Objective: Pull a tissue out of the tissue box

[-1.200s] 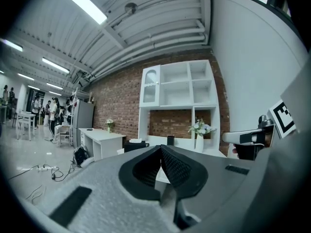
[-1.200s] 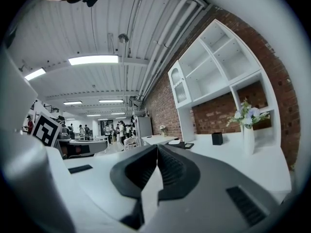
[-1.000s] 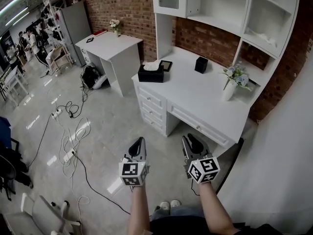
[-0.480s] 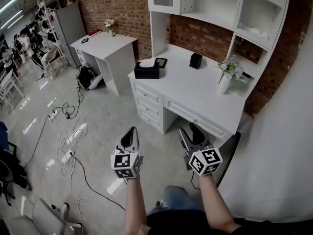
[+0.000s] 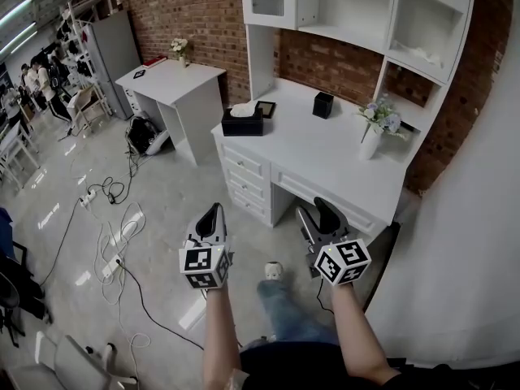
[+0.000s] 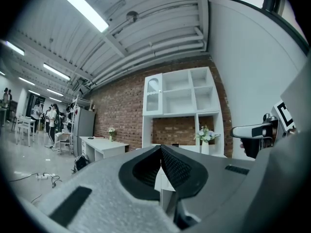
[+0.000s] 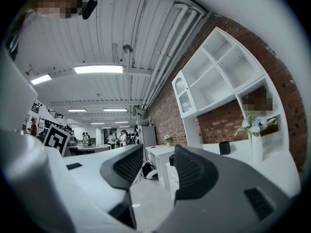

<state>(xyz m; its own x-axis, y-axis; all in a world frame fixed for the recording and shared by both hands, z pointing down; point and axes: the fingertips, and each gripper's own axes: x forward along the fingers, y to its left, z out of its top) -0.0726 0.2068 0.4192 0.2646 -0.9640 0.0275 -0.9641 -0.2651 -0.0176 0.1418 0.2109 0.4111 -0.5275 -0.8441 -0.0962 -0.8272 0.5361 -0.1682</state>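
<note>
The black tissue box [image 5: 242,123] stands on the left end of the white desk [image 5: 325,157], with a white tissue [image 5: 244,110] sticking out of its top. Both grippers hang in the air over the floor, well short of the desk and pointing toward it. My left gripper [image 5: 214,211] [image 6: 161,152] is shut, its pads meeting with nothing between them. The jaws of my right gripper [image 5: 314,210] [image 7: 158,166] have just been opening and now stand open and empty. Through their gap a dark box [image 7: 171,159] shows on the desk's corner.
On the desk stand a vase of flowers [image 5: 370,140], a black holder [image 5: 323,104] and a small frame [image 5: 266,108], under white shelving [image 5: 357,15]. A second white table [image 5: 175,80] is at the left. Cables [image 5: 114,234] lie on the floor. A white wall [image 5: 471,242] stands close on the right.
The right jaws have spread apart. Both grippers have risen a little. The person has stepped toward the desk, and a leg and shoe now show between the arms.
</note>
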